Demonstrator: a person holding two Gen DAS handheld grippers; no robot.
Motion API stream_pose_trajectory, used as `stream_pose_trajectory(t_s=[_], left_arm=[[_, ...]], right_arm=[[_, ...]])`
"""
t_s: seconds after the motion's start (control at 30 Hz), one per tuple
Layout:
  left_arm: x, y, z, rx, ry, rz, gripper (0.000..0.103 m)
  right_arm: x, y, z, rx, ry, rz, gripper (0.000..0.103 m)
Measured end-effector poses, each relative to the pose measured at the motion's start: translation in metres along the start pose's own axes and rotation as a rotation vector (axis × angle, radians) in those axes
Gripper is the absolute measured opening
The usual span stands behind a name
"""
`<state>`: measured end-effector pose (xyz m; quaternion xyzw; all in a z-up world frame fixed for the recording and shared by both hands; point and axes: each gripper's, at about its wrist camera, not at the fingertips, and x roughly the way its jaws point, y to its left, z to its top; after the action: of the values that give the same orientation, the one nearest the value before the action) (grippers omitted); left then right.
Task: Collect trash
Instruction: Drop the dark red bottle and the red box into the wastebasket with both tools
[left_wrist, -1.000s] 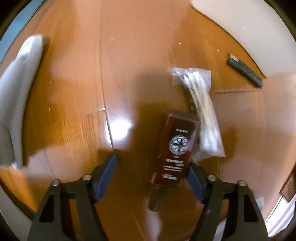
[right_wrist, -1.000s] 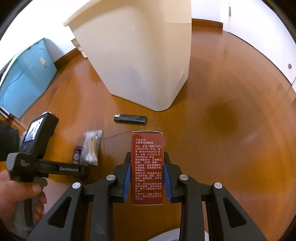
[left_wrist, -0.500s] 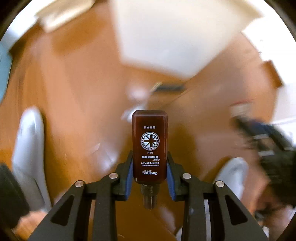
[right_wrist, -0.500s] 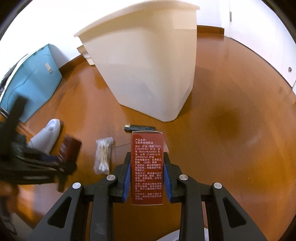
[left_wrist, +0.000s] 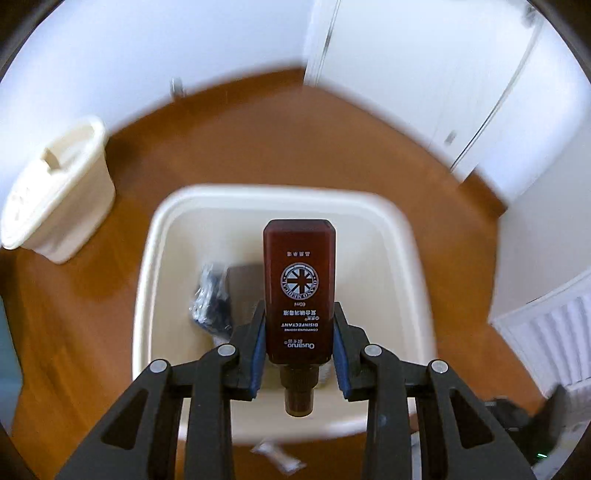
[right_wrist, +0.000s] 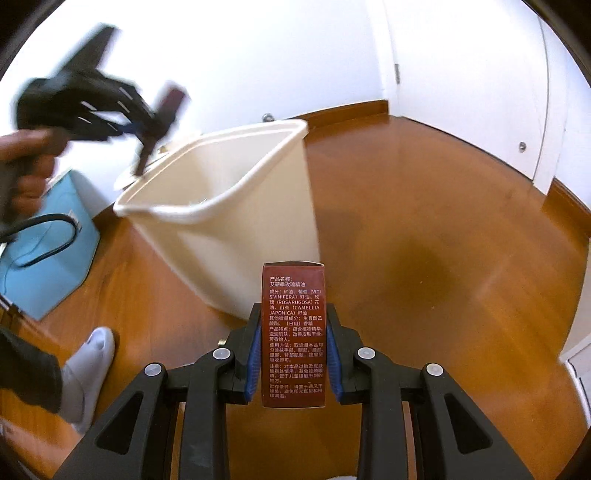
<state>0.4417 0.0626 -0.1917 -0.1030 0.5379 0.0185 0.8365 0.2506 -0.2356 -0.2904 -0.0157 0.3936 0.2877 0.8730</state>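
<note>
Two pieces of trash are in my tongs at once. My left gripper (left_wrist: 299, 354) pinches a brown disinfectant bottle (left_wrist: 299, 291) by its lower half, cap toward me, and it hangs over the open mouth of the cream bin (left_wrist: 410, 236). A crinkled wrapper (left_wrist: 210, 299) and a dark flat item already lie on the bin's floor. My right gripper (right_wrist: 293, 363) is pressed on a red carton (right_wrist: 293, 332), held low on the near side of the bin, over the wooden floor (right_wrist: 443, 258).

To do this well, I judge I should keep the bottle centred between the rims and spread the left fingers cleanly so it falls straight. The carton should wait until the left tool is out of the way.
</note>
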Motion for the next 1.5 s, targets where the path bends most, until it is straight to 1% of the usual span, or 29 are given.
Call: stream_pose_trajectory(t_s=[0.07, 0.1, 0.17, 0.23, 0.37, 0.43, 0.47, 0.5, 0.57, 0.6, 0.67, 0.73, 0.77, 0.8, 0.9, 0.97, 1.0, 1.03, 1.07, 1.1, 1.13, 1.17, 1.2, 1.23, 1.27, 1.3, 1.33, 1.43, 1.5], left_arm=[[0.044, 0.014, 0.011, 0.025, 0.14, 0.047, 0.03], [0.048, 0.008, 0.011, 0.02, 0.174, 0.058, 0.03], [0.07, 0.021, 0.013, -0.019, 0.238, 0.074, 0.03], [0.08, 0.022, 0.011, -0.042, 0.269, 0.095, 0.03], [0.08, 0.02, 0.015, -0.038, 0.267, 0.135, 0.03], [0.068, 0.021, 0.017, -0.045, 0.231, 0.147, 0.03], [0.058, 0.022, 0.018, -0.047, 0.196, 0.149, 0.03], [0.042, 0.005, 0.013, -0.05, 0.163, 0.142, 0.03], [0.017, 0.005, 0.008, -0.069, 0.096, 0.115, 0.03], [0.002, 0.008, 0.008, -0.088, 0.056, 0.103, 0.03], [-0.033, 0.016, -0.009, -0.151, -0.039, 0.082, 0.03], [-0.053, 0.025, -0.029, -0.22, -0.109, 0.083, 0.031], [-0.063, 0.03, -0.047, -0.271, -0.136, 0.085, 0.034], [-0.062, 0.03, -0.057, -0.302, -0.144, 0.082, 0.037], [-0.072, 0.044, -0.112, -0.449, -0.159, 0.124, 0.055], [-0.068, 0.048, -0.146, -0.496, -0.139, 0.165, 0.08], [-0.057, 0.049, -0.165, -0.522, -0.106, 0.195, 0.081], [-0.047, 0.051, -0.176, -0.545, -0.066, 0.203, 0.081], [-0.026, 0.053, -0.189, -0.569, 0.024, 0.182, 0.081], [-0.004, 0.052, -0.199, -0.579, 0.108, 0.145, 0.081], [0.011, 0.051, -0.206, -0.585, 0.161, 0.124, 0.081], [0.025, 0.048, -0.214, -0.581, 0.213, 0.102, 0.081], [0.033, 0.046, -0.218, -0.572, 0.235, 0.096, 0.082], [0.038, 0.043, -0.222, -0.555, 0.252, 0.098, 0.085], [0.045, 0.04, -0.226, -0.527, 0.272, 0.105, 0.095], [0.048, 0.039, -0.229, -0.515, 0.284, 0.111, 0.101], [0.051, 0.039, -0.232, -0.514, 0.295, 0.109, 0.103], [0.055, 0.046, -0.235, -0.539, 0.303, 0.089, 0.103], [0.053, 0.049, -0.233, -0.536, 0.287, 0.092, 0.103]], right_arm=[[0.002, -0.003, 0.001, 0.015, 0.005, 0.005, 0.03], [0.003, -0.003, 0.001, 0.021, 0.009, 0.007, 0.03], [0.007, -0.002, -0.002, 0.025, 0.019, 0.016, 0.03], [0.009, 0.001, -0.003, 0.017, 0.031, 0.022, 0.03], [0.01, 0.002, 0.003, -0.004, 0.036, 0.023, 0.03], [0.007, 0.0, 0.007, -0.004, 0.022, 0.017, 0.03], [0.004, 0.0, 0.01, -0.006, 0.01, 0.012, 0.03], [0.001, 0.0, 0.015, -0.01, -0.003, 0.007, 0.03], [-0.008, -0.002, 0.031, -0.025, -0.044, -0.004, 0.03], [-0.016, -0.003, 0.045, -0.036, -0.08, -0.007, 0.03], [-0.028, -0.004, 0.067, -0.057, -0.14, -0.003, 0.03], [-0.038, 0.001, 0.096, -0.097, -0.199, 0.006, 0.03], [-0.04, 0.006, 0.111, -0.129, -0.22, 0.014, 0.03], [-0.034, 0.013, 0.127, -0.168, -0.204, 0.028, 0.03], [-0.009, 0.039, 0.16, -0.29, -0.146, 0.051, 0.03], [0.009, 0.059, 0.175, -0.375, -0.102, 0.076, 0.03], [0.024, 0.072, 0.183, -0.43, -0.056, 0.094, 0.03], [0.04, 0.078, 0.188, -0.464, -0.004, 0.111, 0.03], [0.061, 0.084, 0.193, -0.489, 0.075, 0.135, 0.03], [0.08, 0.087, 0.198, -0.495, 0.14, 0.154, 0.03], [0.104, 0.089, 0.202, -0.493, 0.233, 0.179, 0.03], [0.12, 0.091, 0.203, -0.496, 0.291, 0.187, 0.03], [0.139, 0.096, 0.202, -0.511, 0.349, 0.183, 0.03], [0.151, 0.101, 0.201, -0.524, 0.384, 0.18, 0.03], [0.16, 0.108, 0.197, -0.542, 0.416, 0.182, 0.03], [0.17, 0.118, 0.192, -0.575, 0.449, 0.181, 0.03], [0.177, 0.125, 0.187, -0.598, 0.472, 0.184, 0.03], [0.199, 0.149, 0.18, -0.658, 0.546, 0.179, 0.031], [0.212, 0.161, 0.175, -0.688, 0.603, 0.17, 0.033]])
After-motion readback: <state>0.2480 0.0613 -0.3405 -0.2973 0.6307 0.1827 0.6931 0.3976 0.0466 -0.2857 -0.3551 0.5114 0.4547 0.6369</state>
